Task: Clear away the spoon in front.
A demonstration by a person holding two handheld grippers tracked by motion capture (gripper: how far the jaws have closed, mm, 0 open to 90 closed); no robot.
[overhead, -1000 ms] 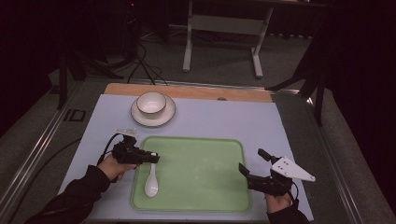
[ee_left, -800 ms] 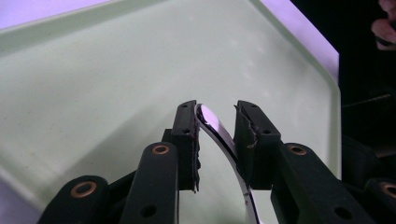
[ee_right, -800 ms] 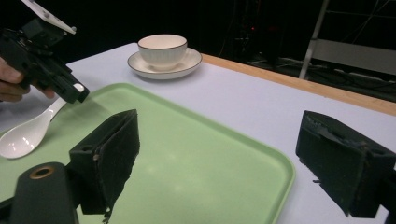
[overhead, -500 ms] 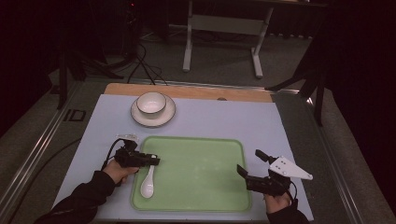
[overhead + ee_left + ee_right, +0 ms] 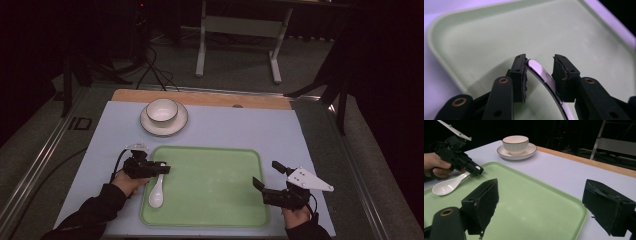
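Observation:
A white ceramic spoon (image 5: 156,192) lies on the left part of the green tray (image 5: 215,185), its handle pointing away from me. My left gripper (image 5: 165,170) reaches over the tray's left rim at that handle. In the left gripper view the handle (image 5: 541,72) sits between the jaws of the left gripper (image 5: 539,62): it rests against the left pad, with a gap to the right pad. These jaws have just been opening. My right gripper (image 5: 265,173) stands wide open and empty by the tray's right rim.
A white bowl (image 5: 162,111) on a saucer (image 5: 150,125) stands on the pale mat beyond the tray. A wooden strip runs along the table's far edge. The right gripper view shows the bowl (image 5: 515,143), the spoon (image 5: 446,186) and the left gripper (image 5: 475,171).
The left gripper has drawn back slightly toward the person. The spoon still lies on the tray. The right gripper has kept still.

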